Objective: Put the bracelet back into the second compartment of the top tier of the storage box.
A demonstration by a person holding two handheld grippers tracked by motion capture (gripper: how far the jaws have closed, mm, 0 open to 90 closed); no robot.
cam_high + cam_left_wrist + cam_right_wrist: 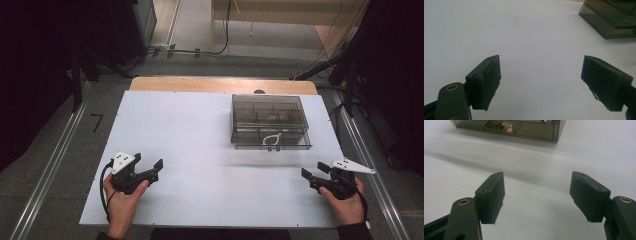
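Both grippers rest low near the person's edge of the white table [200, 150], so I judge this to be the very start of the work, before any approach to the box [270, 121]. The left gripper [150, 170] sits at the near left, held in a hand [122, 200], its 2 jaws spread wide with nothing between them; the left gripper view shows bare tabletop in the gap [541, 80]. The right gripper [315, 172] sits at the near right, its jaws likewise parted and empty [537, 195]. The box stands well apart from both, toward the far right of the table, nearer the right gripper. It is a smoky, translucent plastic case, rectangular, with hard flat walls and sharp corners [609, 20]; thin dividers split its inside into several compartments. A small white looped item [271, 140] lies in a front compartment, too small to identify. Whether a lid covers the box I cannot tell. The table surface is matte, smooth and featureless. The jaw pads [492, 200] are black, blocky and slightly worn at the edges. The next move probably calls for the right gripper to travel forward to the box, with the wide opening kept until it is lined up on a wall or on the contents.
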